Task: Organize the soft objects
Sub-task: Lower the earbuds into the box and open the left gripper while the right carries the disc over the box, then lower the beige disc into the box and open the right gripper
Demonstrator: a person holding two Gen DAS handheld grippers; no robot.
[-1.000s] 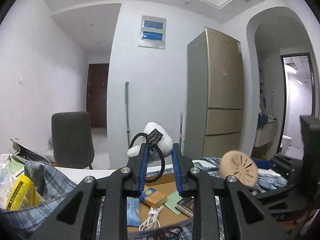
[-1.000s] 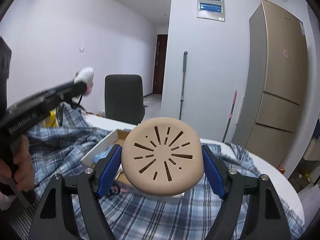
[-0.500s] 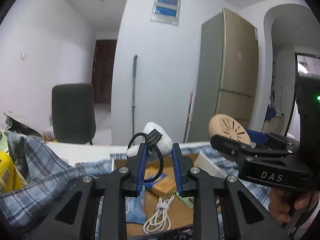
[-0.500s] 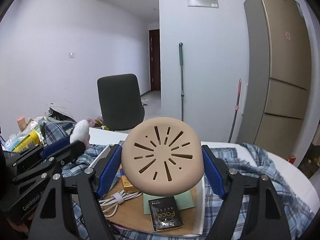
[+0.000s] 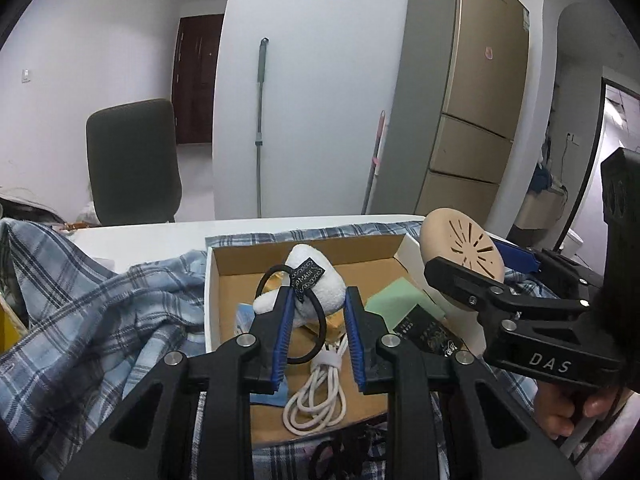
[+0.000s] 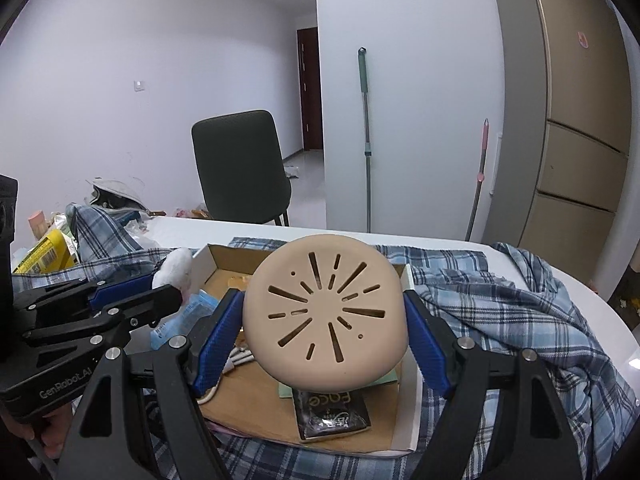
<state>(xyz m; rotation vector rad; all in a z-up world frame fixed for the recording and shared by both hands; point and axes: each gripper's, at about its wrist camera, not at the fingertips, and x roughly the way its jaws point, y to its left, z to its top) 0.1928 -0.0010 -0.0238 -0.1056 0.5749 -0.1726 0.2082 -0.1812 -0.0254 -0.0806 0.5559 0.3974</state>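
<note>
A white plush hair tie (image 5: 320, 284) with a black elastic loop and a black tag sits between the blue pads of my left gripper (image 5: 319, 298). Its jaws are opening, and the plush still touches both pads above the open cardboard box (image 5: 211, 280). My right gripper (image 6: 322, 300) is shut on a round beige soft disc (image 6: 326, 316) with slits, held over the same box (image 6: 404, 400). In the left wrist view that disc (image 5: 460, 248) hangs at the box's right edge. The left gripper (image 6: 168, 296) shows at the box's left side in the right wrist view.
The box holds a coiled white cable (image 5: 316, 396), a black sachet (image 6: 330, 408), a green pad (image 5: 400, 300) and blue packets (image 5: 246, 316). A blue plaid shirt (image 5: 100, 320) lies around it on the white table. A dark chair (image 6: 240, 168) and a fridge (image 5: 464, 112) stand behind.
Both grippers have come down and forward over the cardboard box, each with its object. The left jaws stand slightly wider apart than before.
</note>
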